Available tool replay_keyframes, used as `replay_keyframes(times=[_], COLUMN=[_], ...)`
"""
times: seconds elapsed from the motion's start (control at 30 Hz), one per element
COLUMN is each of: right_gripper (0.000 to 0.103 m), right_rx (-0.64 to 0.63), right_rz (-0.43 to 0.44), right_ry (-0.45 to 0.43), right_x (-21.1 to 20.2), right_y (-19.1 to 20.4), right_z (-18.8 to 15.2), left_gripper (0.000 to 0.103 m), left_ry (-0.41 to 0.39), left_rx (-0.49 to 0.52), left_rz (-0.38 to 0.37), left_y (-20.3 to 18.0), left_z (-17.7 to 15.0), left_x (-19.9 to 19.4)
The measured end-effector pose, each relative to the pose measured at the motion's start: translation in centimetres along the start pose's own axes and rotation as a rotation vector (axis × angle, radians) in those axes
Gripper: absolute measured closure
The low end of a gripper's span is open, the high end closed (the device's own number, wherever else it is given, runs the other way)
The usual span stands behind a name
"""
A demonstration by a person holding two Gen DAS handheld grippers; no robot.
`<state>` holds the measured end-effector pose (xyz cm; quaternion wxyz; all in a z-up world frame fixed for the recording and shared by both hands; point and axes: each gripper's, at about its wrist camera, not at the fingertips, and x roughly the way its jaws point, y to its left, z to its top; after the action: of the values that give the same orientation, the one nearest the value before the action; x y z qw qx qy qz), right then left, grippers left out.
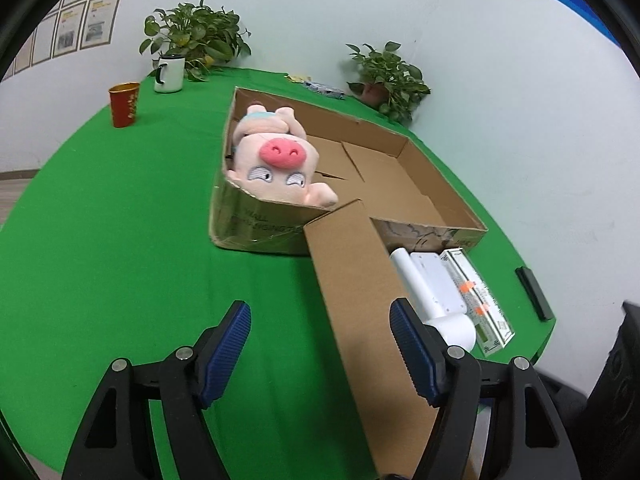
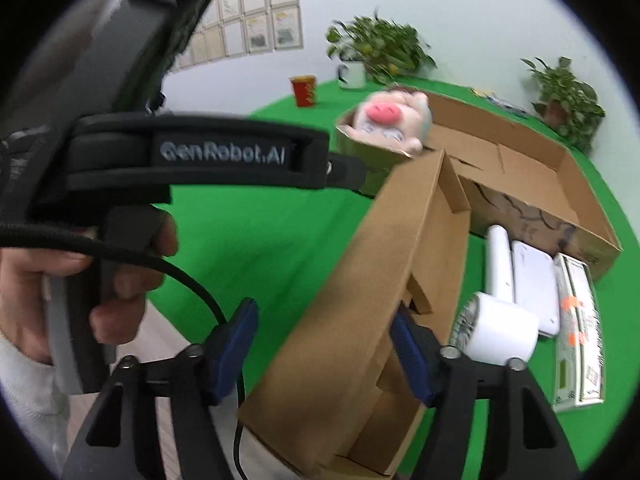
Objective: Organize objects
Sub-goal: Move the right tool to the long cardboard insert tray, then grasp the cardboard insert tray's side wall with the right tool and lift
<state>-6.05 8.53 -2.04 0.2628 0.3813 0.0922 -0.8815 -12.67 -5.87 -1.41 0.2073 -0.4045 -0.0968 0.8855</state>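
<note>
Lying between both gaping tongs [image 1: 320, 354] [image 2: 324, 354] — untouched — a cardboard flap [image 1: 352, 280]; nothing gripped.

We note a green-clothed table [image 1: 120, 240] bearing a shallow cardboard box [image 1: 436, 184], red cup [image 1: 124, 104], white mug [image 1: 170, 74], two potted plants [image 1: 196, 36], white hair dryer [image 1: 432, 300], and flat packets [image 1: 478, 300].

I counted two cardboard boxes [image 1: 400, 184], one plush pig [image 1: 276, 160], two potted plants [image 1: 196, 36], one mug [image 1: 170, 74], one red cup [image 1: 125, 104].

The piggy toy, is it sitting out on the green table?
No, the piggy toy lies inside the big cardboard box, in its corner, not on the green table.
</note>
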Motion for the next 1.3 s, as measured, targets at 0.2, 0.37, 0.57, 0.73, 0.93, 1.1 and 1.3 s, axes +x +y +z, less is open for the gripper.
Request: replay_keyframes(times=[0.2,0.37,0.57,0.73,0.93,1.1,1.3], right_gripper=[0.022,0.022,0.028,0.051,0.051,0.052,0.084], right_rx=[0.172,0.276,0.258,0.212,0.192,0.183,0.205], right_rz=[0.068,0.130,0.145,0.119,0.060,0.025,0.044], right_ry=[-0.070,-0.050,-0.011,0.017,0.026,0.046,0.105], right_x=[-2.5,-2.1,0.0,0.0,-1.1,0.9,3.6], right_y=[-5.1,-7.7,-6.7,-5.8,-5.5,-5.7,-5.4], right_z=[-1.4,-2.9,-2.6,-2.8,-3.7,-1.8,-1.3], left_gripper=[0.033,0.033,0.053,0.073,0.074,0.073,0.079], left_ry=[0.051,0.109,0.145,0.156,0.147,0.130,0.117], left_rx=[0.054,0.043,-0.003,-0.022,-0.056,-0.087,-0.028], left_rz=[0.010,0.037,0.061,0.065,0.049,0.068,0.099], left_y=[-1.3,-1.6,-0.8,-1.1,-1.4,-0.1,-1.0], left_z=[-1.6,-4.5,-6.5,-8.1,-9.1,-7.7,-7.3], left_x=[0.4,1.2,1.5,1.1,0.2,0.8,1.6])
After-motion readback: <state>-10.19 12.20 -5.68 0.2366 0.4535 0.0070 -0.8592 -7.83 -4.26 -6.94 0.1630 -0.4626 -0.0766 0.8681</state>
